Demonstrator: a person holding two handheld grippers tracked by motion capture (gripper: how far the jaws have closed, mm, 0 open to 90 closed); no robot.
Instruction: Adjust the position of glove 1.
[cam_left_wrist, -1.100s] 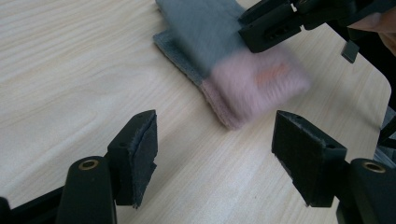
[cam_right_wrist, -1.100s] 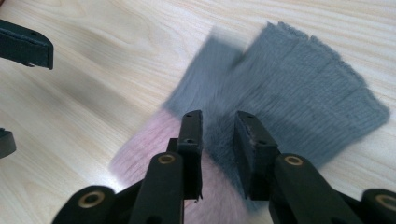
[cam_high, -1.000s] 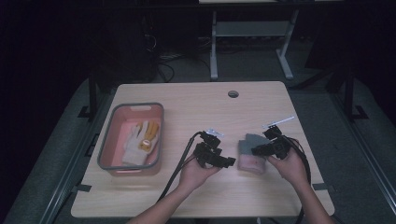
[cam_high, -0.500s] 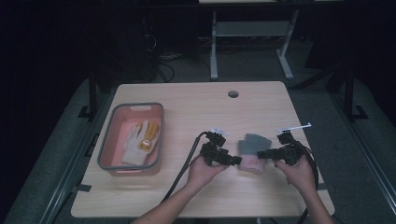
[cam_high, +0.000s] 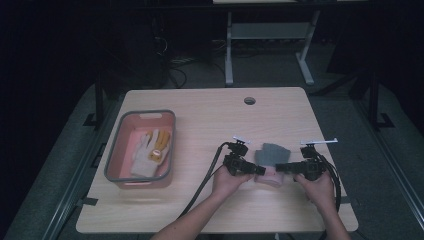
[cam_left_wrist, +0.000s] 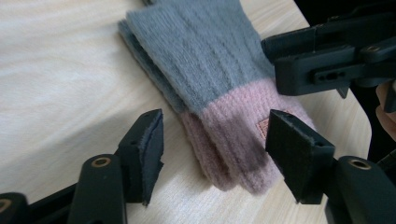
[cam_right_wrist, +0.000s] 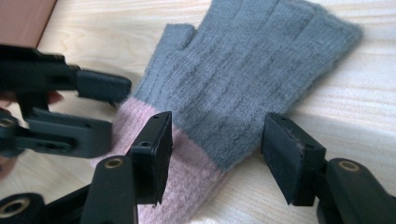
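Note:
A pair of grey knit fingerless gloves (cam_high: 273, 154) with pink cuffs lies flat on the wooden table (cam_high: 210, 115), one on top of the other. My left gripper (cam_high: 259, 171) points at the cuff from the left. In the left gripper view its jaws (cam_left_wrist: 215, 135) straddle the pink cuff (cam_left_wrist: 224, 140); they have just been closing but stand open, off the knit. My right gripper (cam_high: 279, 167) faces it from the right. Its jaws (cam_right_wrist: 215, 135) have just been opening and stand open over the glove (cam_right_wrist: 243, 70) where grey meets pink.
A pink tray with a grey rim (cam_high: 140, 114) stands at the table's left and holds white and yellow work gloves (cam_high: 149, 150). A cable hole (cam_high: 249, 100) sits near the far edge. Table legs and cables show on the dark floor beyond.
The right gripper let go of the glove and drew back to the right; the glove now lies flat. The left gripper moved right, up to the cuff.

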